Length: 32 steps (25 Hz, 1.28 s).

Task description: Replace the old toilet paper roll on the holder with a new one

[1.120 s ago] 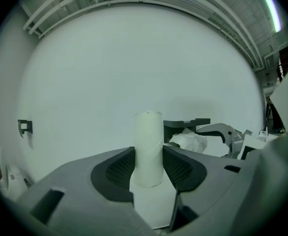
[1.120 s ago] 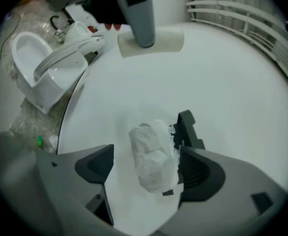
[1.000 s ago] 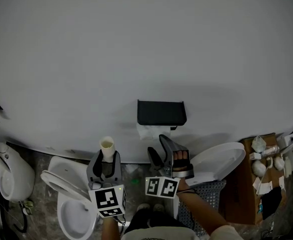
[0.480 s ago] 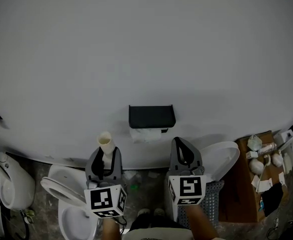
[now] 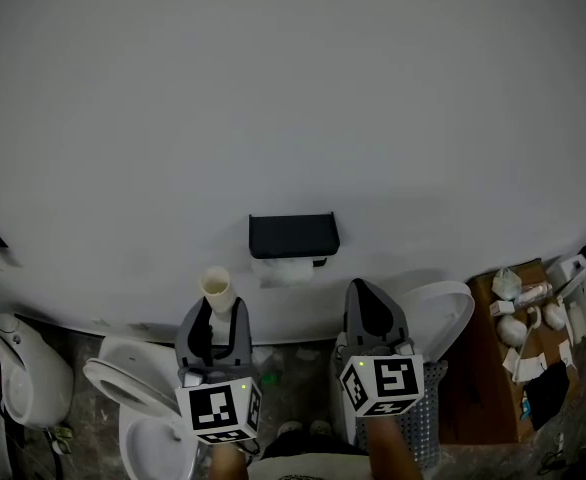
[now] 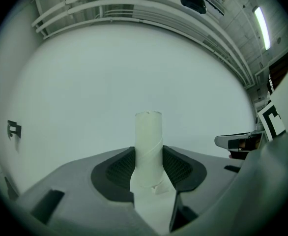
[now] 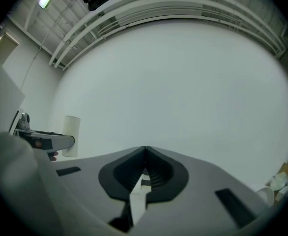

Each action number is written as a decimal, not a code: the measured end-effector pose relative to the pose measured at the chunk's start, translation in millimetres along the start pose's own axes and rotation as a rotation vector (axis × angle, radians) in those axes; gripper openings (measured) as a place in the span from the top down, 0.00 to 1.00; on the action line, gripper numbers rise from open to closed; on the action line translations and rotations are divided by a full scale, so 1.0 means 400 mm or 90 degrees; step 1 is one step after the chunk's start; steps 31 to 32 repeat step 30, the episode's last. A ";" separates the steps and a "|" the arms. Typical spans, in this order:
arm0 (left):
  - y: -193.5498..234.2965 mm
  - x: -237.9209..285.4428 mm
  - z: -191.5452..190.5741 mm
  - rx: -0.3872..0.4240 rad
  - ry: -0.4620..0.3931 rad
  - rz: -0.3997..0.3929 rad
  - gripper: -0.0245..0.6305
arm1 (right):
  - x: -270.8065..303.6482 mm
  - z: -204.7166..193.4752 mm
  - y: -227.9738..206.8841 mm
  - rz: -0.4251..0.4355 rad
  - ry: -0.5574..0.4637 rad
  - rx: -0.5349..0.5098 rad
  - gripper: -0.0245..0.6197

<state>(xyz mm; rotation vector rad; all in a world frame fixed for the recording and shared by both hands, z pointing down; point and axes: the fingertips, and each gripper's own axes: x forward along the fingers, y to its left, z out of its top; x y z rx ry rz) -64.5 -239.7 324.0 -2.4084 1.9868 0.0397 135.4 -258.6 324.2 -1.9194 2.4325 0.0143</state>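
Left tool (image 5: 215,318) is part-open and clamped on a bare cardboard tube (image 6: 148,136). The pads grip the tube's lower part, so it stands upright with its top clear above the jaws. It looks like the spent core, i.e. the old roll, and it's held low and well short of the wall, probably to keep it out of the way until it's binned.

Right tool (image 7: 145,151) is fully closed with nothing between the jaws. It's level and faces the blank wall beside the left one, so it looks free for the next pick.

Black holder (image 5: 293,235) is mounted on the wall, ahead of and between the two tools, and neither touches it. White paper (image 5: 285,271) hangs just under its lid. Can't tell if that's a full new roll already seated or a leftover.

Toilet (image 5: 123,383) sits below left with the seat up. Mesh basket (image 5: 428,408) is below the right tool and is a likely drop spot for the core. No spare roll clearly seen, and the items on the far right are too small to name.
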 end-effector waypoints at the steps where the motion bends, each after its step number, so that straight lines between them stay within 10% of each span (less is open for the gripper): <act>1: -0.002 -0.002 0.002 0.002 0.000 0.001 0.70 | -0.002 0.001 0.001 0.001 0.000 -0.002 0.98; 32: -0.014 -0.010 0.015 0.010 0.000 0.005 0.70 | -0.009 0.006 -0.023 0.002 0.008 -0.006 0.98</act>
